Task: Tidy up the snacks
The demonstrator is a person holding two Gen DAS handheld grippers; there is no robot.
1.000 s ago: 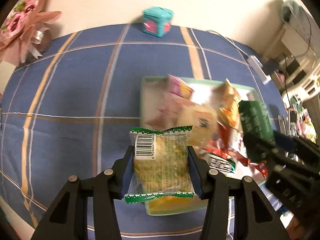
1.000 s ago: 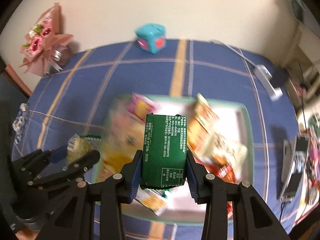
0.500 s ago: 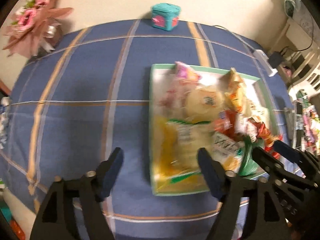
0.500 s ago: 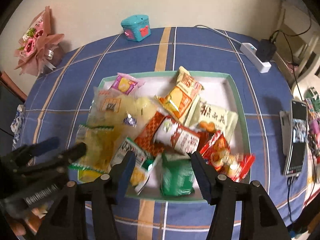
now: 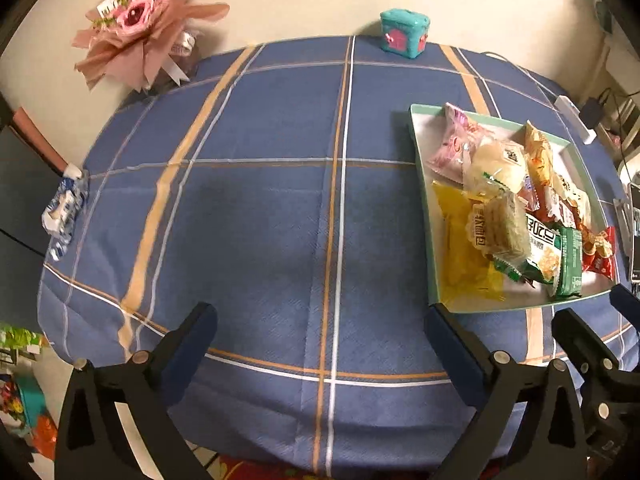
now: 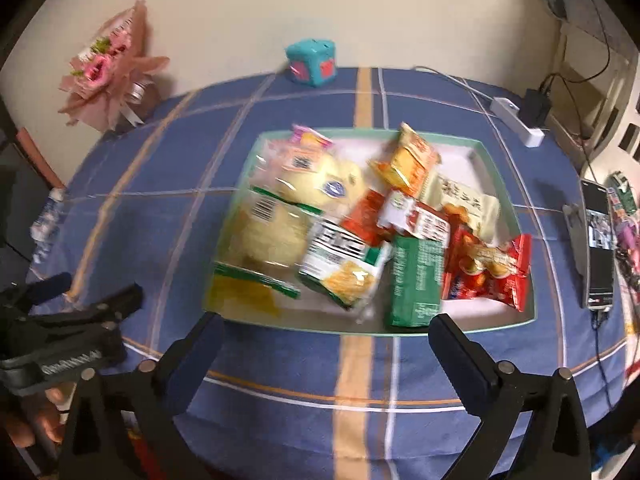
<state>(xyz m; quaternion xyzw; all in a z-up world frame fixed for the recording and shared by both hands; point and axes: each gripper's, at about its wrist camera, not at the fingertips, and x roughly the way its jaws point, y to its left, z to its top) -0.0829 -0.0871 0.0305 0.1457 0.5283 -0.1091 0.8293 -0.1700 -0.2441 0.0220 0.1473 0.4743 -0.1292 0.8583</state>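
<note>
A mint-rimmed tray [image 6: 360, 133] on the blue checked tablecloth holds several snack packets. Among them are a clear green-edged cake packet [image 6: 264, 232] at its left and a dark green packet [image 6: 416, 280] near the front wall. My right gripper [image 6: 326, 322] hovers just before the tray's front edge, its jaws opening wide with nothing between them. My left gripper [image 5: 320, 316] hangs over bare cloth left of the tray [image 5: 424, 184], jaws also opening and empty. The cake packet [image 5: 502, 228] and the green packet [image 5: 570, 264] lie in the tray. Each gripper shows at the edge of the other's view.
A pink bouquet [image 5: 136, 32] and a teal box [image 5: 404, 32] stand by the back wall. A power strip [image 6: 516, 120] and a phone on a stand [image 6: 600, 240] sit to the right. A crumpled bottle [image 5: 64, 208] lies at the table's left edge.
Both grippers have let go of their packets, which now lie in the tray, and their jaws have spread wide. The left gripper has drawn away leftward; the right has pulled back toward the front edge.
</note>
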